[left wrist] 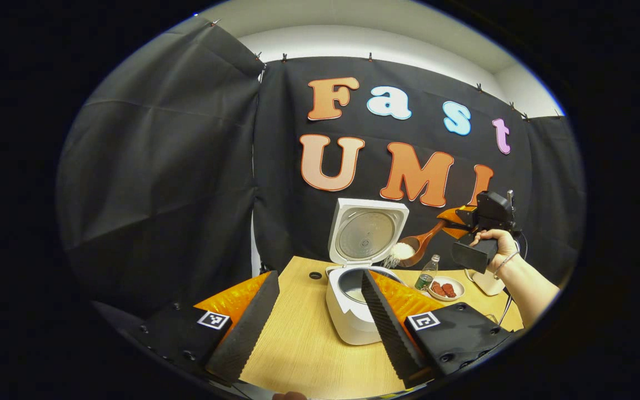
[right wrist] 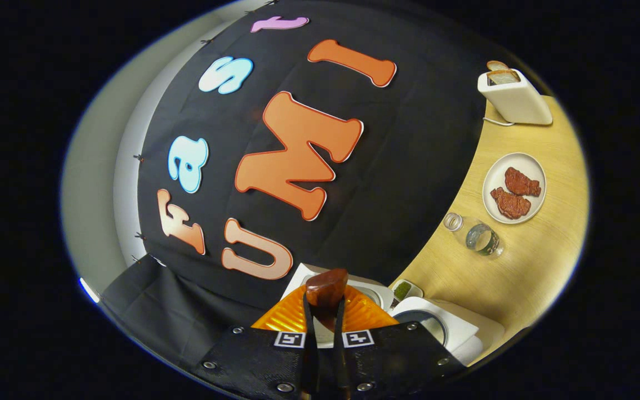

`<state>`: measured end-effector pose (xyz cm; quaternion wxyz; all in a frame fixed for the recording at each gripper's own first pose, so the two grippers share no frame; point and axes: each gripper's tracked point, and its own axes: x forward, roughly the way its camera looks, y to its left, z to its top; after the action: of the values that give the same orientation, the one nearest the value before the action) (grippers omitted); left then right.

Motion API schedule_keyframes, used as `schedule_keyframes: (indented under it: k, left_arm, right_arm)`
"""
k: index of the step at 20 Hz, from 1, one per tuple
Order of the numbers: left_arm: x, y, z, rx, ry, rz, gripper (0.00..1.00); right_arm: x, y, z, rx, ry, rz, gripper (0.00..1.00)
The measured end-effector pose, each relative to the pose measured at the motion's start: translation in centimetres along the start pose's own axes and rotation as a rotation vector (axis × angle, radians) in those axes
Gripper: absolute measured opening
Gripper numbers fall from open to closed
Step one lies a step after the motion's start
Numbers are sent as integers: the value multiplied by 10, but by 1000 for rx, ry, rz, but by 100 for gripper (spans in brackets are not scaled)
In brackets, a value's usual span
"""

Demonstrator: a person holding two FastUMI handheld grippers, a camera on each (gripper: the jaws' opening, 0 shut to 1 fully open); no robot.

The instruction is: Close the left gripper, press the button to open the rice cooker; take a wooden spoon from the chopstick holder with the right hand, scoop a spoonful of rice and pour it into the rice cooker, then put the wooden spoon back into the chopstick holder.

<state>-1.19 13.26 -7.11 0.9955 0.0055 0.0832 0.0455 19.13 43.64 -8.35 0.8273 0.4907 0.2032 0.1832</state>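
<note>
rice (left wrist: 401, 251) spills off the tipped wooden spoon (left wrist: 417, 244) into the open rice cooker (left wrist: 356, 303). your right gripper (right wrist: 324, 316) clamps the handle; keep the bowl over the pot's mouth and roll slowly. left gripper (left wrist: 320, 311) stands spread wide.

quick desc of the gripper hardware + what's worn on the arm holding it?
Left gripper: two long black fingers with ribbed faces, translucent orange backing, black bodies bearing square black-and-white tags. Right gripper: same black body with bolts, two tags, orange ribbed panels. In the left gripper view it is a black boxy unit with a black handle; the hand has a thin bracelet at the wrist, forearm unsleeved.
</note>
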Motion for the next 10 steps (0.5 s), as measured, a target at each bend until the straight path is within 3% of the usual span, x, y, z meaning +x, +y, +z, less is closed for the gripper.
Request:
schedule_keyframes:
  k: [10]
  left_arm:
    - [-3,-1,-1,-4,-7,-4,100]
  right_arm:
    - [7,11,-8,-213,-21,21,10]
